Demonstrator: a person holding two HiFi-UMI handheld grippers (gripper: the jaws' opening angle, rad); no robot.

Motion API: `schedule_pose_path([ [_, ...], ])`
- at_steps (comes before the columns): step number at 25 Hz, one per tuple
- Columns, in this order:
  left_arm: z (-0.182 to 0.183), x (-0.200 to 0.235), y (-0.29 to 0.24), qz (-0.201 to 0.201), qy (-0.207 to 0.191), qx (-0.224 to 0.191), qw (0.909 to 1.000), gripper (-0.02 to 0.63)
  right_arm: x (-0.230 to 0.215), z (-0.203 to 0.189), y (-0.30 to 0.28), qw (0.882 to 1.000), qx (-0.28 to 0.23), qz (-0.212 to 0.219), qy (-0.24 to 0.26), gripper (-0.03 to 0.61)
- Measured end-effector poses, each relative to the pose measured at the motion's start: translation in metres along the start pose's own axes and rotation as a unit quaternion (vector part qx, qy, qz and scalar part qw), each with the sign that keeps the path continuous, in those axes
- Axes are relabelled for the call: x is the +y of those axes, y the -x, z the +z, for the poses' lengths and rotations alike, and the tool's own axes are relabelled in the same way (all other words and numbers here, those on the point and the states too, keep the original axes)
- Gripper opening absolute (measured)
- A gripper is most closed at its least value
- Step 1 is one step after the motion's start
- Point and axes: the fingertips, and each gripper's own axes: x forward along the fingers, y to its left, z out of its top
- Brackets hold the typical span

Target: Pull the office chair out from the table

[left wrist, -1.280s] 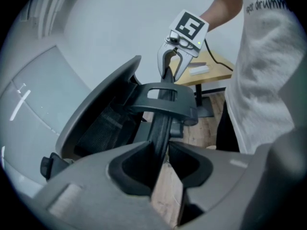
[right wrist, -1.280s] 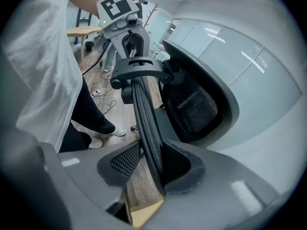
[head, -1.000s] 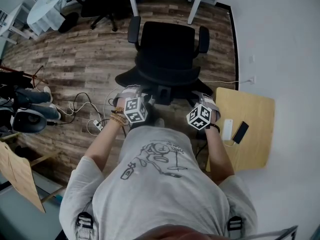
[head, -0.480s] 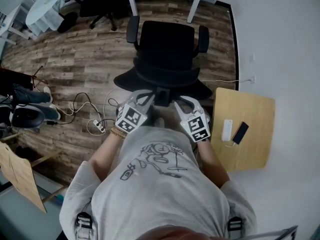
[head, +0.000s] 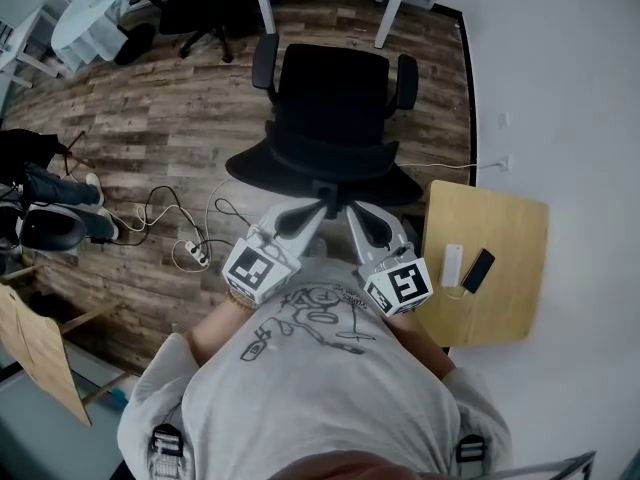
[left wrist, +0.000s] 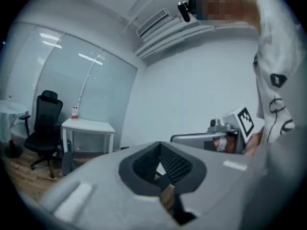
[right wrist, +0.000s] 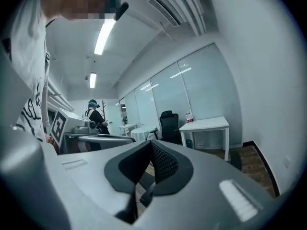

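While both grippers are held out before the person's chest, the office chair [head: 335, 98] stands on the wood floor [head: 170, 118] at 12 o'clock from them. Its backrest faces the person and its seat faces the white table [left wrist: 88, 126] at the far wall. The left gripper [head: 318, 211] sits at 7 o'clock of the chair. Its fingers [left wrist: 176, 165] are clenched together with nothing between them. The right gripper [head: 356, 214] sits at 5 o'clock of the chair. Its fingers [right wrist: 166, 165] are likewise pressed together and empty. Their tips lie close below the backrest; whether they touch it I cannot tell. At 3 o'clock of the right gripper, a small wooden table [head: 510, 308] carries a phone [head: 479, 268].
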Motion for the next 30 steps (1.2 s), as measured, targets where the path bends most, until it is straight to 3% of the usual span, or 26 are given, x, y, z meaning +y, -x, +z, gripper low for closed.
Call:
schedule_pose_path([
  [6,0.019,-0.005,-0.003,0.001,0.01,-0.027,0.9996,0.002,0.003,0.012,0.0,1.0,0.004,0.001,0.015,0.008],
  [15,0.02,-0.002,-0.008,-0.004,-0.016,-0.019,0.9997,0.003,0.0,0.018,-0.009,1.0,0.003,0.0,0.026,0.008],
  [30,0.011,0.0,-0.009,0.003,-0.016,-0.01,0.9998,0.003,0.003,0.014,-0.008,0.999,0.007,0.001,0.044,0.008],
])
